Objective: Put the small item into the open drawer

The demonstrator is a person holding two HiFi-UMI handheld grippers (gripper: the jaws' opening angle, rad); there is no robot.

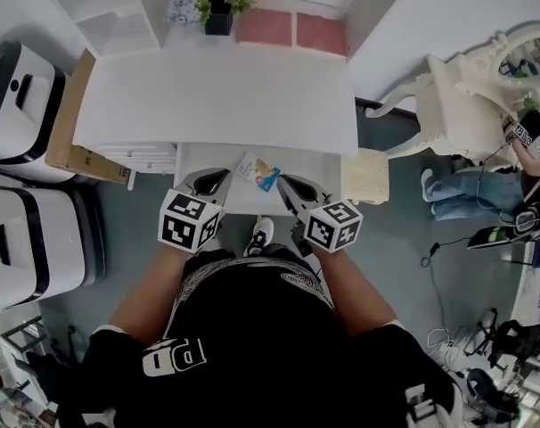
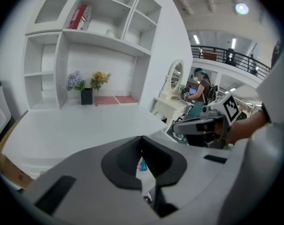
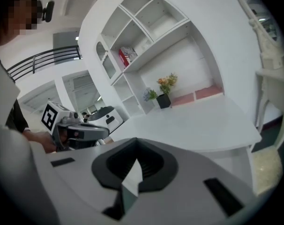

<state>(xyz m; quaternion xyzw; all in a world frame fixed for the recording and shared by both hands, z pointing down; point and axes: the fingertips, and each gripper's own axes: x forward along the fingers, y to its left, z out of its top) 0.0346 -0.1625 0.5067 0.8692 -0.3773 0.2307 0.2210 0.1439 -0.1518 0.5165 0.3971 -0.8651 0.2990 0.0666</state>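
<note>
Left hand-held gripper (image 1: pixel 222 178) hangs over the open drawer's (image 1: pixel 316 162) left part, its jaws pressed together on nothing. My right hand-held gripper (image 1: pixel 283 181), also pressed together and empty, hangs over the drawer's right part. The small card packet (image 1: pixel 258 171) lies inside the drawer, between them.
</note>
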